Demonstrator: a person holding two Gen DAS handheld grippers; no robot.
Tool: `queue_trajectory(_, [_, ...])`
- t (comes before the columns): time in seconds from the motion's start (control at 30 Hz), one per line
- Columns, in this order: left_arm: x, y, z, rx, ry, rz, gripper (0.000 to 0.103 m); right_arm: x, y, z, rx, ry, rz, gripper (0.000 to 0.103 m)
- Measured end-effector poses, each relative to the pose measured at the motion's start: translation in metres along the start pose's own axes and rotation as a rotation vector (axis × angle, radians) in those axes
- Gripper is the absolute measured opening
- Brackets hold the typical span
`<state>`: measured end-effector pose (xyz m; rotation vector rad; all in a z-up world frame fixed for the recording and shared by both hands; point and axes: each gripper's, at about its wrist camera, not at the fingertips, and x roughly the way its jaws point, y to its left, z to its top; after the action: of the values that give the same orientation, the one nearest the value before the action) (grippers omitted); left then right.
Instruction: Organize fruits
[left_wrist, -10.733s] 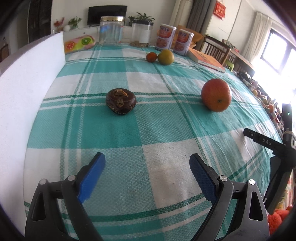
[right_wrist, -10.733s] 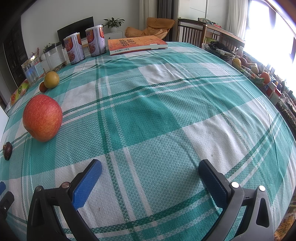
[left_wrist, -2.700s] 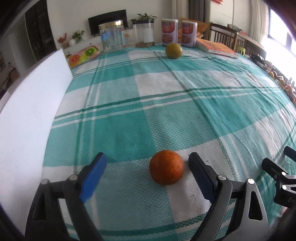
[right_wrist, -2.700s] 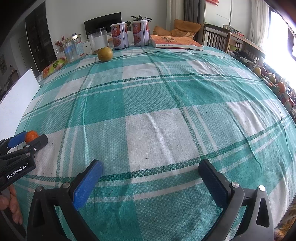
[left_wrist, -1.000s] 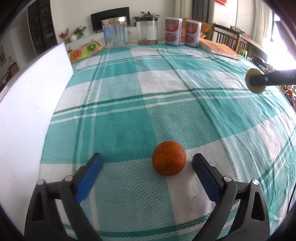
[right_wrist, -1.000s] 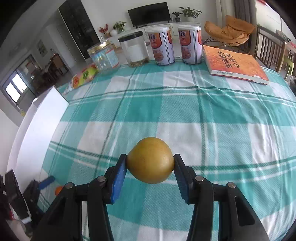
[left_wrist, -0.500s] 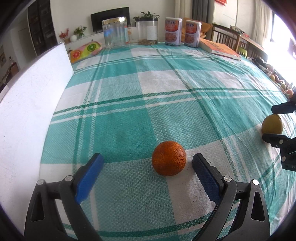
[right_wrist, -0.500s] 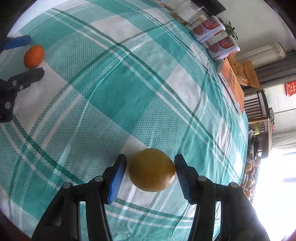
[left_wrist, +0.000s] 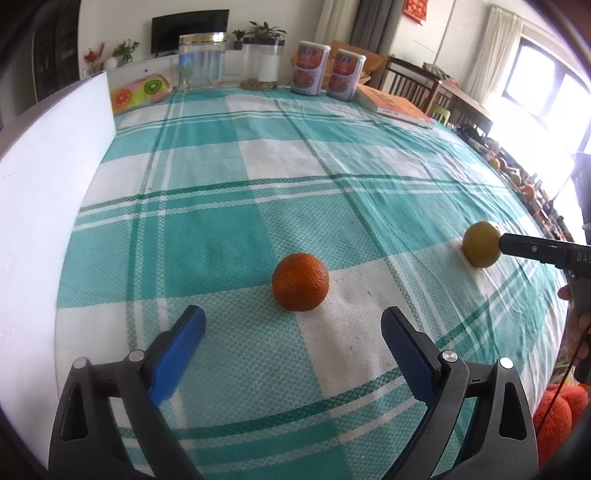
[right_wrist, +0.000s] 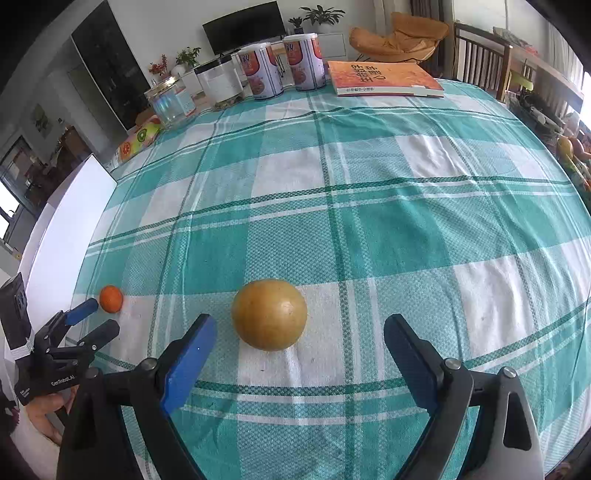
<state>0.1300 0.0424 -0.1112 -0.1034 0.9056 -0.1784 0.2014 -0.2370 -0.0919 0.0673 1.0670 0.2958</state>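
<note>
A small orange tangerine (left_wrist: 300, 282) lies on the green checked tablecloth (left_wrist: 236, 177), just ahead of my open, empty left gripper (left_wrist: 291, 325). A yellow-brown round fruit (right_wrist: 269, 314) rests on the cloth just ahead of my open right gripper (right_wrist: 299, 332), whose blue pads stand apart from it on both sides. In the left wrist view that fruit (left_wrist: 480, 249) sits at the right with a right gripper finger (left_wrist: 535, 247) beside it. The right wrist view shows the tangerine (right_wrist: 111, 298) and the left gripper (right_wrist: 94, 317) at the far left.
A white foam board (left_wrist: 40, 206) stands along the table's left edge. At the far end are a glass jar (left_wrist: 201, 61), a plastic canister (left_wrist: 264, 66), two printed cans (left_wrist: 327, 68), an orange book (right_wrist: 382, 79) and a fruit-print pouch (left_wrist: 138, 92). Chairs stand beyond the right side.
My right gripper has set the yellow-brown fruit down on the cloth, opened and let it go. My left gripper has drawn back slightly from the tangerine.
</note>
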Motion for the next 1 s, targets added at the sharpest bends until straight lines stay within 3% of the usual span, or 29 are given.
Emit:
queue_trajectory(0.13, [-0.001,-0.011,0.004,0.057,-0.028,0.046,0.095,0.023,0.015,0.001,-0.012,-0.012,0.0,0.09])
queue_trajectory(0.17, [0.0,-0.01,0.006,0.053,-0.03,0.055,0.093,0.025,0.017,0.0,-0.018,-0.017,-0.004,0.08])
queue_trajectory(0.2, [0.003,-0.01,0.008,0.049,-0.03,0.062,0.076,0.027,0.017,-0.001,-0.016,-0.011,-0.004,0.07])
queue_trajectory(0.23, [0.007,-0.01,0.009,0.047,-0.015,0.071,0.042,0.03,0.015,-0.002,-0.003,0.002,-0.012,0.052])
queue_trajectory(0.27, [0.014,-0.008,0.011,0.045,0.014,0.069,0.03,0.029,0.011,-0.003,0.016,0.001,0.002,0.049])
queue_trajectory(0.37, [0.01,-0.009,0.01,0.042,-0.017,0.076,0.027,0.022,0.002,-0.008,0.052,-0.013,0.008,0.049])
queue_trajectory(0.5, [-0.034,-0.011,0.005,-0.021,-0.052,-0.043,0.026,-0.005,0.009,-0.016,0.045,-0.037,0.056,0.049])
queue_trajectory(0.63, [-0.103,0.004,-0.004,-0.098,-0.047,-0.201,0.026,-0.04,0.057,-0.018,-0.028,-0.065,0.164,0.049])
queue_trajectory(0.73, [-0.167,0.037,-0.012,-0.175,-0.091,-0.253,0.026,-0.059,0.116,-0.019,-0.096,-0.064,0.293,0.049])
queue_trajectory(0.8, [-0.206,0.066,-0.015,-0.212,-0.144,-0.207,0.026,-0.065,0.165,-0.02,-0.161,-0.045,0.385,0.049])
queue_trajectory(0.9, [-0.24,0.121,-0.019,-0.274,-0.184,-0.049,0.027,-0.068,0.246,-0.028,-0.286,0.01,0.503,0.049])
queue_trajectory(1.0, [-0.235,0.176,-0.026,-0.338,-0.135,0.129,0.027,-0.061,0.321,-0.04,-0.419,0.091,0.571,0.049])
